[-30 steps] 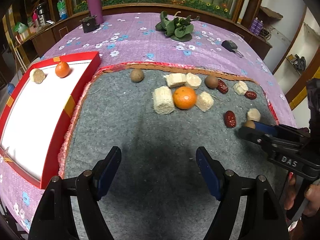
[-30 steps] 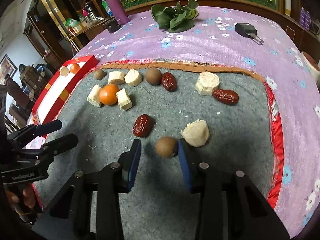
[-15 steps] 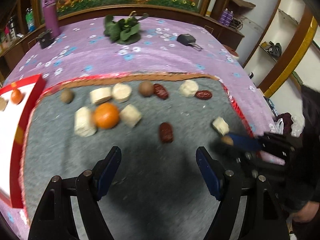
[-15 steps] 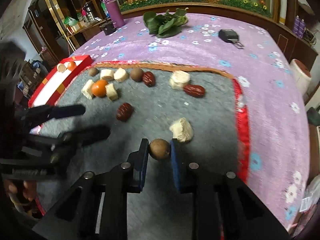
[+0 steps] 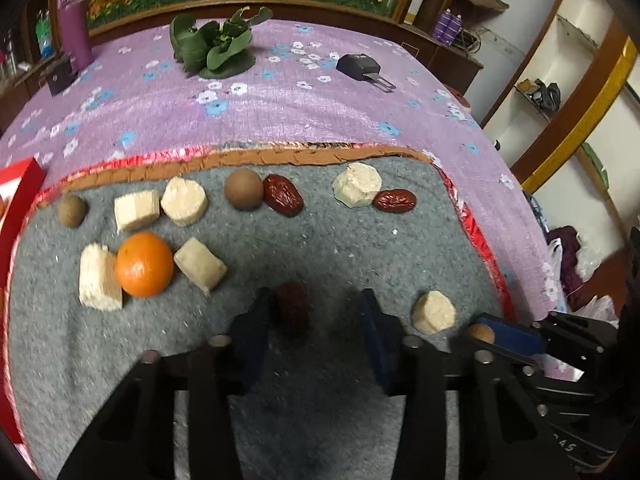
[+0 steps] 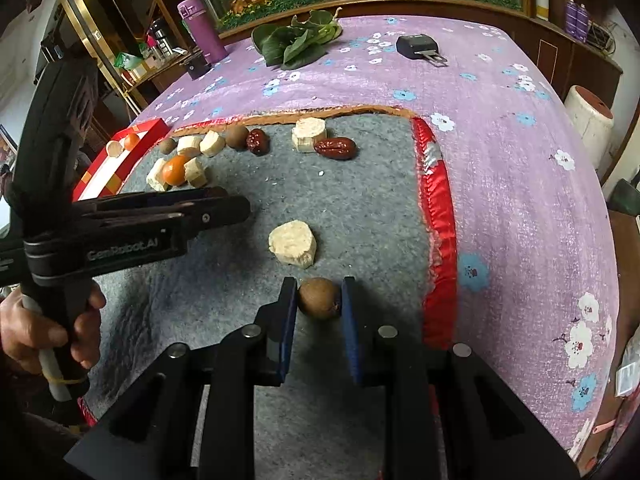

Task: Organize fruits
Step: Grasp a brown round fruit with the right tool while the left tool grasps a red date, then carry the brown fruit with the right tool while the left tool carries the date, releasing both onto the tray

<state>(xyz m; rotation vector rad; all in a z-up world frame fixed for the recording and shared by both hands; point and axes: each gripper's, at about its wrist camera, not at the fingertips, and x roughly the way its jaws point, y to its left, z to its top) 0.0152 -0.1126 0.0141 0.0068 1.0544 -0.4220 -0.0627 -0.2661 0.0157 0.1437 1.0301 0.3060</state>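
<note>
My left gripper (image 5: 314, 300) points down at the grey mat (image 5: 360, 248), its jaws closing around a dark red date (image 5: 292, 308). The date touches the left pad; a gap still shows at the right pad. My right gripper (image 6: 319, 286) is shut on a small round brown fruit (image 6: 319, 298) near the mat's right edge. In the left wrist view that same gripper (image 5: 492, 334) shows at the right, the brown fruit (image 5: 481, 333) at its tip. An orange (image 5: 144, 264), pale chunks, two more dates and two brown fruits lie on the mat.
A red-rimmed white tray (image 6: 120, 160) at the left holds a small orange and a pale chunk. A pale chunk (image 6: 293, 243) lies just beyond the right gripper. Leafy greens (image 5: 216, 48), a black device (image 5: 360, 66) and a purple flask (image 6: 202, 30) stand on the purple cloth behind.
My left gripper has swung right across the mat to the red date and its jaws have narrowed around it. My right gripper has shut on the brown fruit and shifted with it.
</note>
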